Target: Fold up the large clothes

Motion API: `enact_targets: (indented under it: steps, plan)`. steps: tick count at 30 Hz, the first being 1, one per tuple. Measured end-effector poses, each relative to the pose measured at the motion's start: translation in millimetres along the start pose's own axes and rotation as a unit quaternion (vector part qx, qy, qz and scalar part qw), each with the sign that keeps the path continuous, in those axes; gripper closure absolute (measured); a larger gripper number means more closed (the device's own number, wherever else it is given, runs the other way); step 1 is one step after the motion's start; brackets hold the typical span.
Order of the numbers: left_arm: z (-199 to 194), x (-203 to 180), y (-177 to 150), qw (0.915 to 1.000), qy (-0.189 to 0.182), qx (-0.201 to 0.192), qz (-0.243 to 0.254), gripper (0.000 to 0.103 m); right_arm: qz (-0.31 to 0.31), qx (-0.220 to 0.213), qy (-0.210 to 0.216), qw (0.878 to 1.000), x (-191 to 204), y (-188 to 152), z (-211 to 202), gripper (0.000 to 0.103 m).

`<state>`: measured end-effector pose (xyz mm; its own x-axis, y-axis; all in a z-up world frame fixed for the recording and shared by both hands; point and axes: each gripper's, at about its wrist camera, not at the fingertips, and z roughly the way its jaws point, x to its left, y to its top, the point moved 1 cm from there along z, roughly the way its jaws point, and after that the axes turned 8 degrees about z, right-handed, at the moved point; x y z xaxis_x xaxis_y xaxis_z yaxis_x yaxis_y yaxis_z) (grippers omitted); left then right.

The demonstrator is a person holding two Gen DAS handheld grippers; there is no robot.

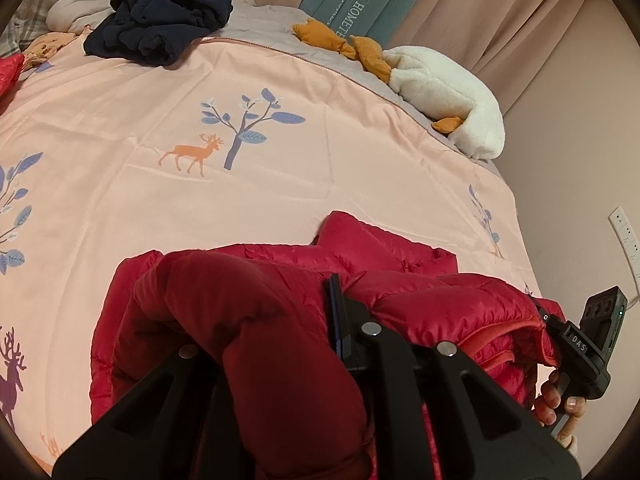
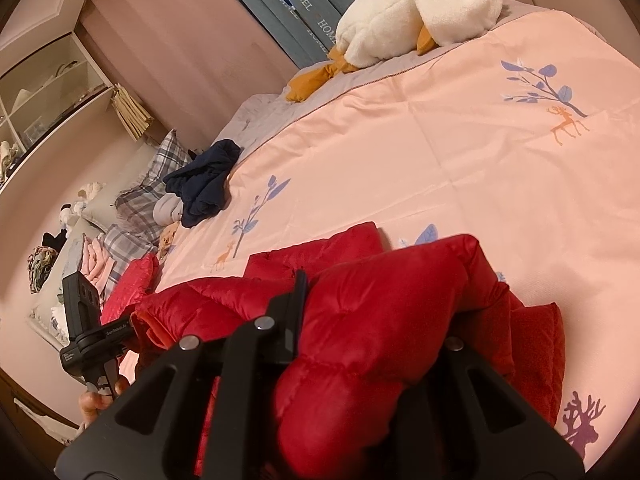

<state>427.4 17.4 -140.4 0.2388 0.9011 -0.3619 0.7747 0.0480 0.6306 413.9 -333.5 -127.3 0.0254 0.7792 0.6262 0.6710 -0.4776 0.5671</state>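
left wrist view: both hand-held grippers clamp the red puffer jacket [image 1: 280,320] near the pink bedspread [image 1: 320,140] edge.

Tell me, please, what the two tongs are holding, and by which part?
Both the left tongs and right tongs are shut on the red puffer jacket, each pinching a bunched fold along its near edge.

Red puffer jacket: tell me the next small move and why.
Probably lower both ends together onto the pink duvet. Left gripper and right gripper are each shut on the red puffer jacket, whose gripped fold hangs raised above the part already lying flat.
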Motion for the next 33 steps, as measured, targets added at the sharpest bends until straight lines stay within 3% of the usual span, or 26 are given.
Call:
enact_targets:
  steps: [33]
  plan:
    - [31.0, -2.3, 2.5, 0.9988, 0.038, 0.022, 0.024, 0.09, 0.022, 0.016, -0.012, 1.0, -17.2, 1.1, 22.0, 0.086]
